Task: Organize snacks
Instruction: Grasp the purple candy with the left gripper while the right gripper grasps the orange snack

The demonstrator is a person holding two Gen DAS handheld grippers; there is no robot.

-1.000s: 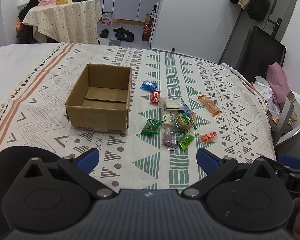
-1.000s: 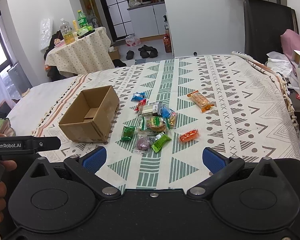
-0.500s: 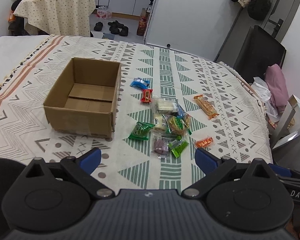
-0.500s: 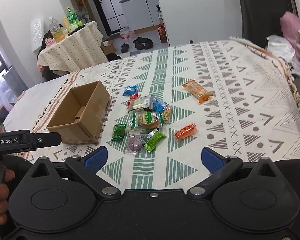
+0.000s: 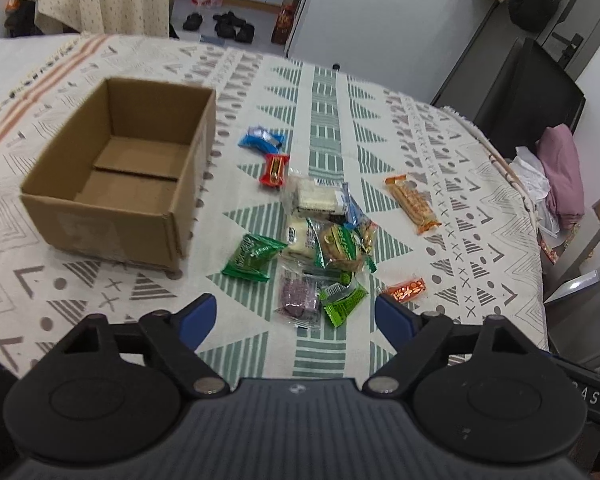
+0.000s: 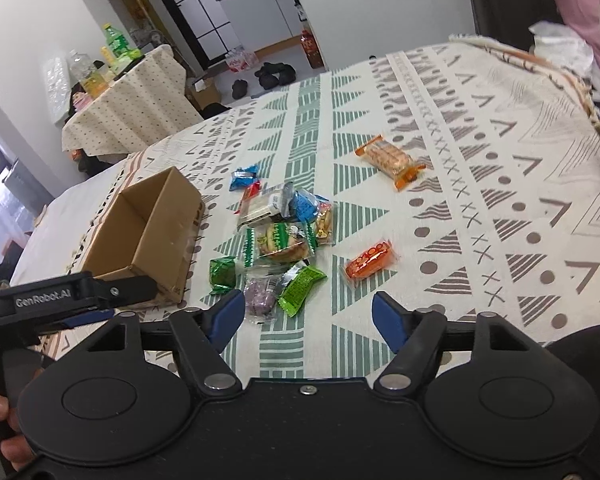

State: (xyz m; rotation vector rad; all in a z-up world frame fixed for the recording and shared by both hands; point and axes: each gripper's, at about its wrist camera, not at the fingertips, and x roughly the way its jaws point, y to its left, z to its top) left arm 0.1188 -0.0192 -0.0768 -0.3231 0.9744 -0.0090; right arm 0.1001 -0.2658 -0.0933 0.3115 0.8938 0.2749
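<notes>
An open, empty cardboard box (image 5: pixel 112 184) (image 6: pixel 140 236) sits on a patterned cloth. Right of it lies a heap of wrapped snacks (image 5: pixel 320 236) (image 6: pixel 284 236), with a purple pack (image 5: pixel 298 294) (image 6: pixel 260 296) and a lime pack (image 5: pixel 342 302) (image 6: pixel 300 284) nearest me. A small orange pack (image 5: pixel 406 290) (image 6: pixel 370 264) and a long orange biscuit pack (image 5: pixel 412 204) (image 6: pixel 390 160) lie apart on the right. My left gripper (image 5: pixel 296 320) hovers just short of the purple pack, jaws closing, nothing between them. My right gripper (image 6: pixel 308 318) hovers near the lime pack, jaws also closing on nothing.
The patterned cloth (image 5: pixel 460 248) covers a bed-like surface whose right edge drops off beside a black chair (image 5: pixel 528 96) and pink fabric (image 5: pixel 562 176). A second, dotted-cloth table (image 6: pixel 124 112) with bottles stands at the back left. The left gripper's body (image 6: pixel 68 300) shows at the right view's left edge.
Both grippers have moved forward and down toward the snack heap, which now looks larger. Both pairs of jaws have narrowed.
</notes>
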